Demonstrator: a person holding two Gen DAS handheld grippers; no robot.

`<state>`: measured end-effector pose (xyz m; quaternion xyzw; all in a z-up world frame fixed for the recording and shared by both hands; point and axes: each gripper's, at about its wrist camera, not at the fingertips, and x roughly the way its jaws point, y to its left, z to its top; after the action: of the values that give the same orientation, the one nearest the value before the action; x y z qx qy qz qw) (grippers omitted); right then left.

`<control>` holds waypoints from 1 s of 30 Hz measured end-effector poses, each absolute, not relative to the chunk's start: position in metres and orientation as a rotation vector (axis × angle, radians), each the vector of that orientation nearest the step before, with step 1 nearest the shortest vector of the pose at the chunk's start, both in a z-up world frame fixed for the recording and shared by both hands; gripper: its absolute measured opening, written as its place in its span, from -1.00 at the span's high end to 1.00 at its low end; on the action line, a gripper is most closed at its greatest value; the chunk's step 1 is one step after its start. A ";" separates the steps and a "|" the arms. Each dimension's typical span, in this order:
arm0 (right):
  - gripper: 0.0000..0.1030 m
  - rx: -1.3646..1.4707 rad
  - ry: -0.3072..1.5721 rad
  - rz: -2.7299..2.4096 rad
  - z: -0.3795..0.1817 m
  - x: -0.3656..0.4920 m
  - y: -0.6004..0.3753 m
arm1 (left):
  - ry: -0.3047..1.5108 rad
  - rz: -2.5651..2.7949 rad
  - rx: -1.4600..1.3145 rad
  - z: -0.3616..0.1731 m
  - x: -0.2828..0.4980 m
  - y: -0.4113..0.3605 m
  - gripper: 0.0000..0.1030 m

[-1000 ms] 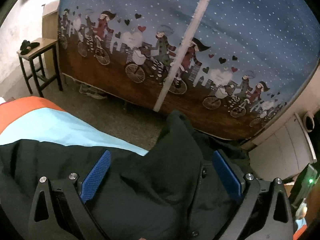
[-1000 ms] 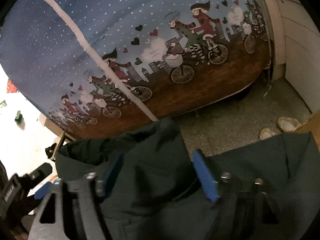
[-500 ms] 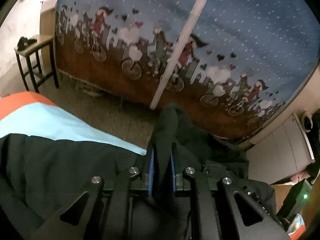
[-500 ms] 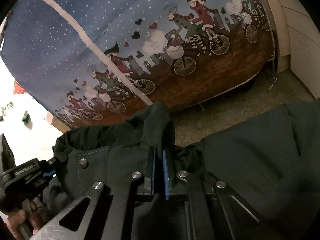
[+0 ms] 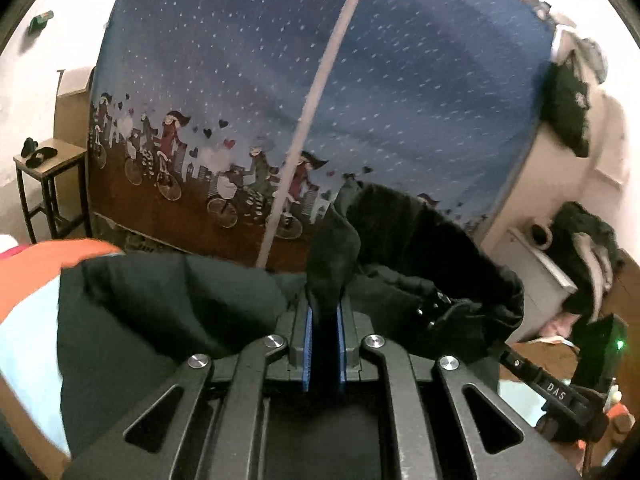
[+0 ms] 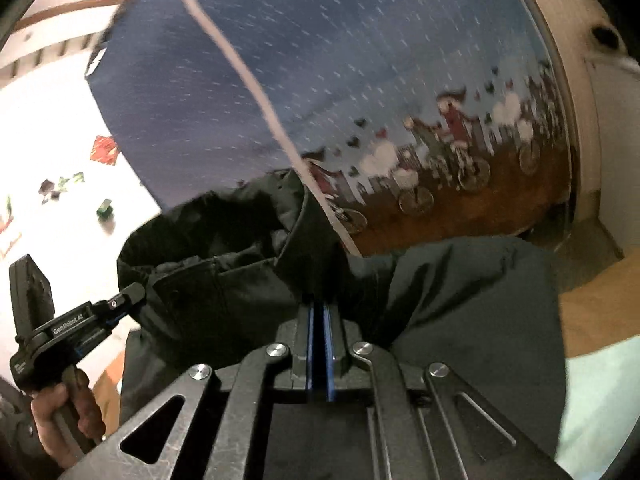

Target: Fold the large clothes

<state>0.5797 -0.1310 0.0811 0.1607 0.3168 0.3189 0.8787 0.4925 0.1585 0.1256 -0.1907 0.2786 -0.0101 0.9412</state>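
A large dark green jacket [image 5: 160, 304] hangs lifted between both grippers above a bed. My left gripper [image 5: 323, 320] has its blue pads [image 5: 307, 344] closing tight on a raised fold of the jacket's edge. In the right wrist view my right gripper [image 6: 319, 312] is shut on another fold of the jacket [image 6: 460, 300], with cloth bunched above its pads. The left gripper [image 6: 128, 296] shows at the left of that view, held by a hand [image 6: 52, 400] and biting the same edge. The right gripper [image 5: 436, 306] shows at the right of the left wrist view.
A blue curtain [image 5: 400, 100] printed with cyclists fills the background. The bed sheet [image 5: 24, 300] is orange and light blue under the jacket. A small dark stool [image 5: 48, 160] stands at the left. A white cabinet [image 5: 532, 264] with piled dark clothes [image 5: 588, 248] is at the right.
Both grippers went from open around the jacket's edge to shut on it. Both then rose, lifting the cloth off the bed, so the floor dropped out of view.
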 end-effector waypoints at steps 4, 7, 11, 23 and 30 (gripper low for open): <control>0.91 0.229 0.611 0.694 0.096 0.521 -0.139 | 0.530 -0.059 -0.486 0.130 0.437 0.158 0.87; 0.92 0.108 0.588 0.703 0.098 0.479 -0.141 | 0.510 -0.084 -0.492 0.127 0.402 0.154 0.87; 0.92 -0.013 0.612 0.669 0.076 0.462 -0.130 | 0.539 -0.060 -0.502 0.102 0.388 0.150 0.87; 0.97 0.137 0.741 0.519 0.022 0.506 -0.132 | 0.654 -0.026 -0.310 0.069 0.412 0.133 0.87; 0.96 0.144 0.550 0.527 0.103 0.518 -0.145 | 0.666 -0.031 -0.280 0.050 0.419 0.134 0.87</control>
<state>0.5178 -0.1453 0.1025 0.0703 0.2683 0.2571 0.9257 0.4195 0.1338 0.0498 -0.1369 0.3258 -0.0151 0.9354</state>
